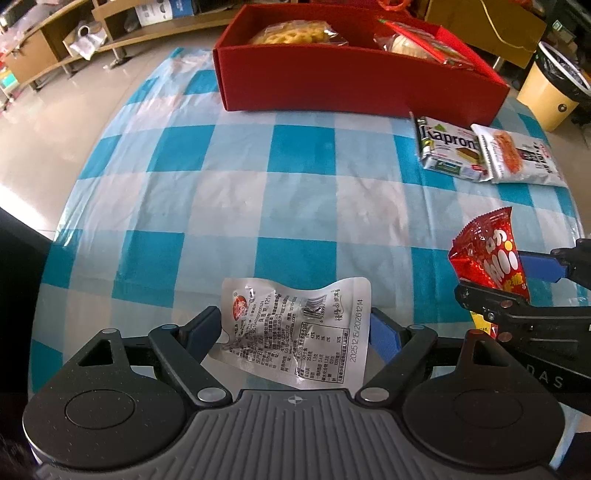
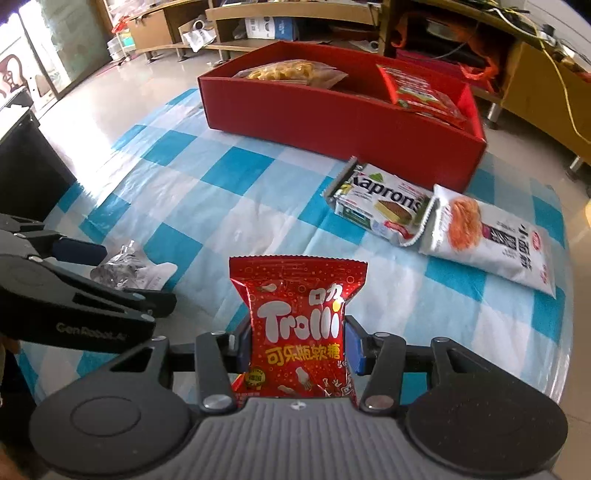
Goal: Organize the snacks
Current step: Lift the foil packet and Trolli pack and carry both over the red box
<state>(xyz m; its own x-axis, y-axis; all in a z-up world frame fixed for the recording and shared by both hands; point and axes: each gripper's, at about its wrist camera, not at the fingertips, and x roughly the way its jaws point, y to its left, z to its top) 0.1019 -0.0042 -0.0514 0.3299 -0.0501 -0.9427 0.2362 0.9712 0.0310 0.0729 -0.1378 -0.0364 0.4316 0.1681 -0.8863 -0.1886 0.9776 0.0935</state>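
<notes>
Both grippers pointed steeply down at the table, side by side over its near edge.

Left gripper (image 1: 295, 326): fingers clamped on a silver foil pouch (image 1: 295, 332), one blue pad on each side edge, printed back facing the camera. Pouch sat crumpled between the pads, held just above the blue-and-white checked tablecloth (image 1: 229, 192). From the right wrist view the same pouch (image 2: 125, 271) showed as a wrinkled silver lump in the left gripper's (image 2: 122, 269) fingers.

Right gripper (image 2: 297, 345): fingers clenched on a red Trolli gummy bag (image 2: 299, 325), pinched at its waist, bag upright with its serrated top edge pointing away from the camera. Sides of the bag were visibly squeezed in by the pads. From the left wrist view the Trolli bag (image 1: 487, 254) stood just right of the left gripper, held clear of the cloth by the right gripper (image 1: 517, 280).

Mid table, right side: a Kaprons wafer pack (image 2: 380, 203) and a white noodle-snack packet (image 2: 487, 240) lay flat on the cloth, edges touching, both just in front of the box.

Far end: red cardboard box (image 1: 354, 81) on the cloth, open top. Left part held a clear bag of yellow fried snacks (image 1: 291, 33); right part held red-wrapped packets (image 2: 421, 94) leaning against the wall. Divider position was hard to read.
</notes>
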